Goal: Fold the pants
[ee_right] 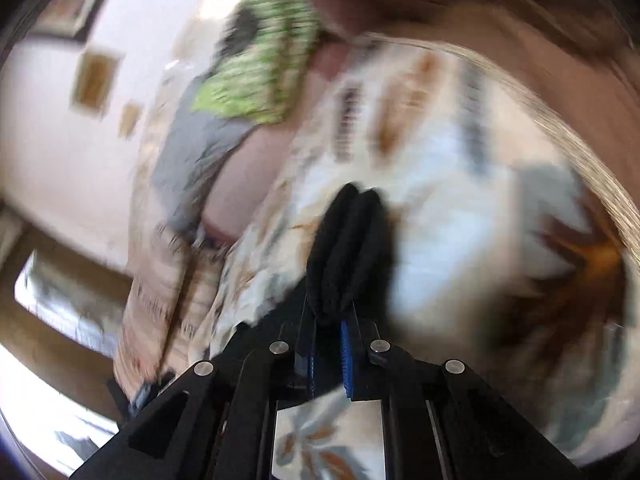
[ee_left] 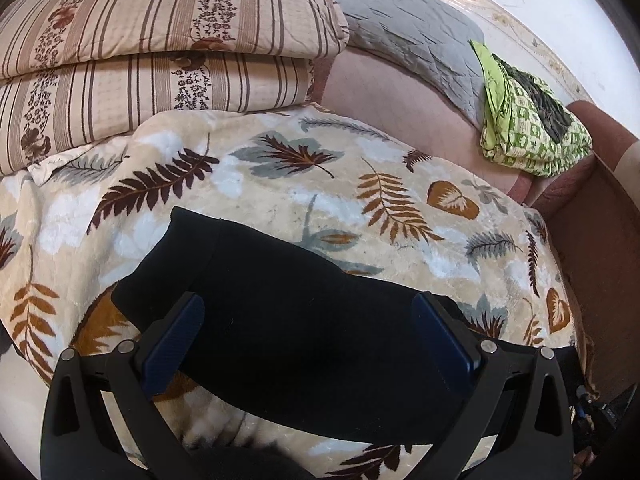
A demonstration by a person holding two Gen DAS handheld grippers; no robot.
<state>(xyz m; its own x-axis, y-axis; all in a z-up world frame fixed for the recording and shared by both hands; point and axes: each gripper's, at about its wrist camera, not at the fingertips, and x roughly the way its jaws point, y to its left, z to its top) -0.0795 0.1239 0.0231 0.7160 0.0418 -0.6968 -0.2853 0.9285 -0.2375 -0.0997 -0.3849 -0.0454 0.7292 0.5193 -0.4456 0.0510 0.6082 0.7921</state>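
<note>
A: What is the left gripper (ee_left: 308,316) doing?

B: It is standing wide apart, its two blue pads (ee_left: 176,344) spread to either side, and the black pants (ee_left: 280,300) are lying between them. The pads are not pressing on the cloth, so nothing is being gripped on that side.

A: Where are the pants sitting in the left wrist view?

B: They are lying on the leaf-print blanket (ee_left: 360,184), filling the middle and stretching from about nine o'clock down towards five o'clock. One narrower end is reaching up towards eleven o'clock.

A: And the right gripper (ee_right: 330,312)?

B: It is nearly closed, and it is pinching a bunched fold of the pants (ee_right: 348,248) between its blue pads (ee_right: 347,364). The black cloth is sticking up past the fingertips towards twelve o'clock. That view is smearing badly, so finer detail is not readable.

A: What else is lying around?

B: In the left view, striped folded quilts (ee_left: 152,40) are stacking up at eleven o'clock, a grey pillow (ee_left: 408,36) is sitting at one o'clock, and a green patterned bundle (ee_left: 532,124) is resting at two o'clock. In the right view the same green bundle (ee_right: 264,60) is showing at eleven o'clock, and the blanket (ee_right: 440,184) is spreading at three o'clock
</note>
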